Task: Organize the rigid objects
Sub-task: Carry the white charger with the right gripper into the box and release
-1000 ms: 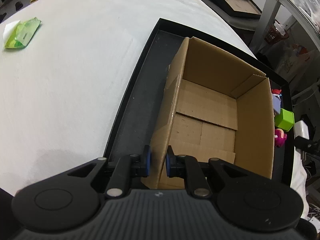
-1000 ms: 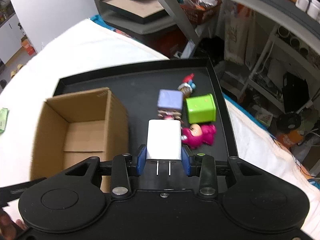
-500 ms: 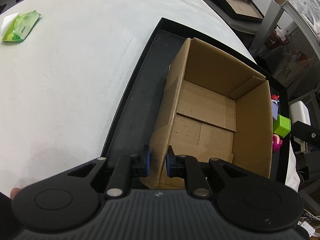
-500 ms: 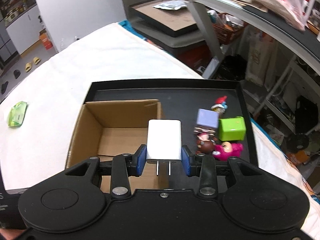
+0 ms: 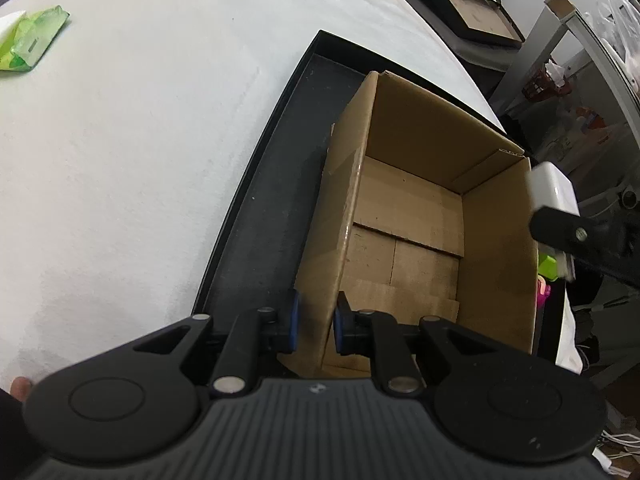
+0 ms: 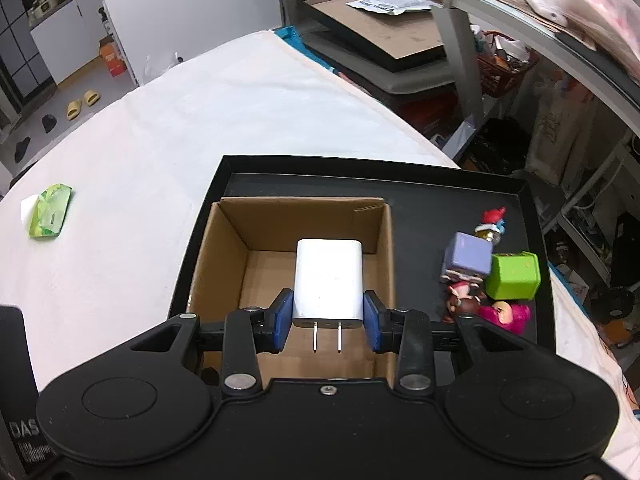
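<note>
An open cardboard box (image 5: 420, 184) (image 6: 224, 240) stands in a black tray (image 5: 264, 208) (image 6: 424, 192). My left gripper (image 5: 314, 326) is shut on the box's near left wall, one pad outside and one inside. My right gripper (image 6: 326, 320) is shut on a white plug charger (image 6: 328, 280), prongs toward the camera, held above the box's open top. In the left wrist view the charger (image 5: 552, 190) shows over the box's right wall. On the tray right of the box lie a green cube (image 6: 516, 276), a lilac cube (image 6: 468, 258), a pink figure (image 6: 506, 314) and small figurines.
The tray rests on a white cloth-covered table (image 6: 180, 128). A green packet (image 6: 50, 216) (image 5: 34, 40) lies far left on the cloth. Metal shelving (image 6: 520, 12) and clutter stand beyond the table's right edge. A framed board (image 6: 384, 28) lies behind.
My right gripper has carried the charger leftward from over the toys to above the box. The left gripper has kept its hold on the box wall.
</note>
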Available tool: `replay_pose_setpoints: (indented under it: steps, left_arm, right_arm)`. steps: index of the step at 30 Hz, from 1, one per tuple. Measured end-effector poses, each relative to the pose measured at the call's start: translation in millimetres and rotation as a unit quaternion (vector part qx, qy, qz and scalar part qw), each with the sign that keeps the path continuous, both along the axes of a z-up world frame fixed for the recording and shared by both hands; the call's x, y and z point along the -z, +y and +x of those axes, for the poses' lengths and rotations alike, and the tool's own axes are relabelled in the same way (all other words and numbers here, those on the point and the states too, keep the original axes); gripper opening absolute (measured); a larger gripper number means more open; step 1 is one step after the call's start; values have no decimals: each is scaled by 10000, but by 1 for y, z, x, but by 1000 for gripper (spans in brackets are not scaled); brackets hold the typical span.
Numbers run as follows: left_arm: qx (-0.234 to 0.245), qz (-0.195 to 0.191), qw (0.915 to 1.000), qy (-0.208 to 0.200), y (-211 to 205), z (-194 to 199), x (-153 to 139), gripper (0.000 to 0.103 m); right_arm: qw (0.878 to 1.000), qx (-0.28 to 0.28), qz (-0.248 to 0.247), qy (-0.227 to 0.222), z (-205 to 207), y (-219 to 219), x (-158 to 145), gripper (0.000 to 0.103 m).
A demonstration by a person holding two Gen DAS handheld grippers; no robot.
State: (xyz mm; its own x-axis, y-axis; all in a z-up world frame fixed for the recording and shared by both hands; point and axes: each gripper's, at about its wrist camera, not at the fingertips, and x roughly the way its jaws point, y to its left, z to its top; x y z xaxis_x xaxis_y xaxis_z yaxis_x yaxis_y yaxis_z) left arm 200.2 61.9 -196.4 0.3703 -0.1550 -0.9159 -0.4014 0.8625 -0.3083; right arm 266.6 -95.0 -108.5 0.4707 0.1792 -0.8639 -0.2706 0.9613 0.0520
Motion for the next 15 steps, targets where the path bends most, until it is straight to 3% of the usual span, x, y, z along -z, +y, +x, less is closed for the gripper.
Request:
replay_pose_setpoints:
  steps: [7, 9, 10, 11, 15]
  left_arm:
    - [20, -175, 9998, 25, 10, 2, 1, 16]
    - [-6, -196, 9998, 26, 13, 1, 1, 16]
    - [-11, -199, 9998, 29, 14, 1, 1, 16]
    - [-12, -196, 9998, 37, 14, 3, 1, 16]
    - [25, -140, 9999, 14, 12, 3, -1, 17]
  right_arm:
    - [9996, -224, 158, 42, 12, 24, 4, 37]
    - [9993, -279, 235, 29, 14, 30, 3, 47]
    - [9994, -265, 239, 40, 15, 31, 4, 60]
    - [9994, -241, 233, 25, 16, 31, 4, 65]
    - [9995, -129, 233, 142, 17, 24, 8, 65]
